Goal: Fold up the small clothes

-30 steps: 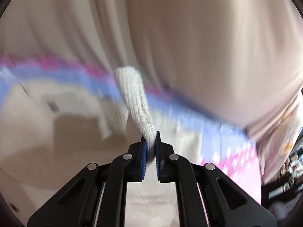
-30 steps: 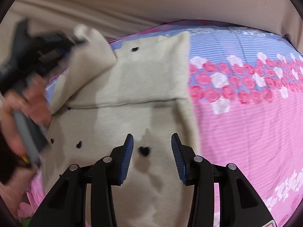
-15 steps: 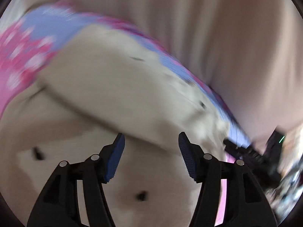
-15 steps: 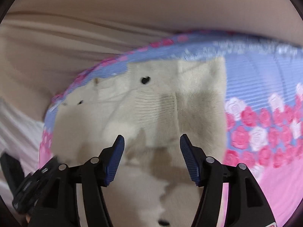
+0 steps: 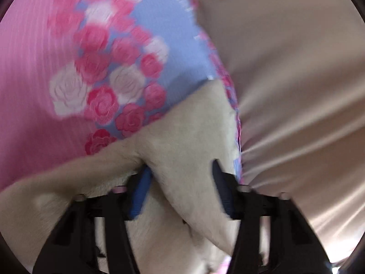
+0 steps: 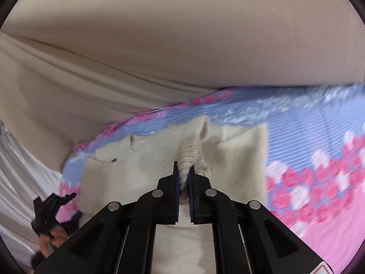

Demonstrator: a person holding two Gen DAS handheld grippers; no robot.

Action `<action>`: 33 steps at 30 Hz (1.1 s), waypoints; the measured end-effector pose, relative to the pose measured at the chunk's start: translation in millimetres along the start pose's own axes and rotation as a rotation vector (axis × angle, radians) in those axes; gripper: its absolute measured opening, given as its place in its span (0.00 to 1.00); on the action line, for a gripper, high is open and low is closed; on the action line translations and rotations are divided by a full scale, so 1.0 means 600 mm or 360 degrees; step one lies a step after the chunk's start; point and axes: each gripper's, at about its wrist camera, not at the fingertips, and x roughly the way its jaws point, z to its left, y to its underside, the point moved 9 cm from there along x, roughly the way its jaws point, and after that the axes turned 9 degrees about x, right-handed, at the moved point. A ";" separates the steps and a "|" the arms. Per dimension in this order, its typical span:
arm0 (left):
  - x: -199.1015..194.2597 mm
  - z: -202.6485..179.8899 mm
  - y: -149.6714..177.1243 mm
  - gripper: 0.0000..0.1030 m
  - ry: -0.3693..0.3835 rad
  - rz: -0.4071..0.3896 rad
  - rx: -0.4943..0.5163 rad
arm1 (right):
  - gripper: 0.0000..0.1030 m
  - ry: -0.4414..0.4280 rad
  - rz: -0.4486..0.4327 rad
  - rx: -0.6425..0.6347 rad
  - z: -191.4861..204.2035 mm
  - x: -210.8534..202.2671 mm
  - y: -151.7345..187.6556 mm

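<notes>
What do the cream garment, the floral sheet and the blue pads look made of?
Cream garment: looks like soft knit, matte and slightly fuzzy; the bunched edge in the right tongs shows ribbed loops. Floral sheet: thin woven or printed fabric, probably cotton-like, with fine stripes and flat roses. Blue pads: likely ridged rubber or plastic; the grooves show.

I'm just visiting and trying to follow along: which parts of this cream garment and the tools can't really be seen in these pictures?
- Left wrist view: the left tool is closing around a fold of the cream garment; motion blur hides whether its pads grip.
- Right wrist view: the right tool pinches the knitted cuff; the garment's near part is hidden beneath it.
- Right wrist view: the hand is cut off by the frame edge.
</notes>
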 end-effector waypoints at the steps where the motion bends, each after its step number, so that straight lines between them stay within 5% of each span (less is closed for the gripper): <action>1: 0.006 0.006 -0.001 0.17 -0.0007 0.0004 -0.0049 | 0.06 0.0039 0.0009 -0.0024 -0.009 0.004 0.000; 2: -0.001 0.004 -0.005 0.07 0.0012 -0.0025 -0.0066 | 0.05 0.0076 0.0032 -0.0030 -0.021 0.014 0.003; 5: -0.034 -0.016 -0.016 0.08 0.0056 -0.0135 -0.0015 | 0.04 0.0124 0.0014 0.0025 -0.052 0.010 0.003; 7: -0.026 -0.010 -0.009 0.08 -0.0017 -0.0088 0.0051 | 0.04 0.0171 0.0008 0.0034 -0.080 0.010 0.006; 11: 0.000 0.026 0.013 0.07 -0.0195 -0.0009 0.0152 | 0.04 0.0305 0.0253 0.0078 -0.147 0.080 0.071; 15: 0.000 0.015 0.017 0.07 -0.0262 -0.0019 0.0263 | 0.09 0.0275 0.0216 0.0141 -0.145 0.061 0.067; 18: 0.008 0.013 0.021 0.09 -0.0288 -0.0001 0.0332 | 0.22 0.0482 -0.0017 0.0120 -0.136 -0.004 0.023; 21: 0.014 0.010 0.020 0.09 -0.0274 0.0004 0.0338 | 0.40 0.0268 -0.0070 -0.0086 -0.025 -0.012 -0.001; 26: 0.020 0.008 0.021 0.09 -0.0240 0.0002 0.0328 | 0.43 -0.0216 0.0355 -0.0587 0.261 0.129 0.059; 28: 0.020 0.012 0.022 0.10 -0.0239 0.0018 0.0340 | 0.43 -0.0300 0.0480 -0.0707 0.344 0.196 0.088; 33: 0.017 0.012 0.023 0.10 -0.0241 0.0047 0.0407 | 0.43 -0.0261 0.0616 -0.0860 0.455 0.331 0.130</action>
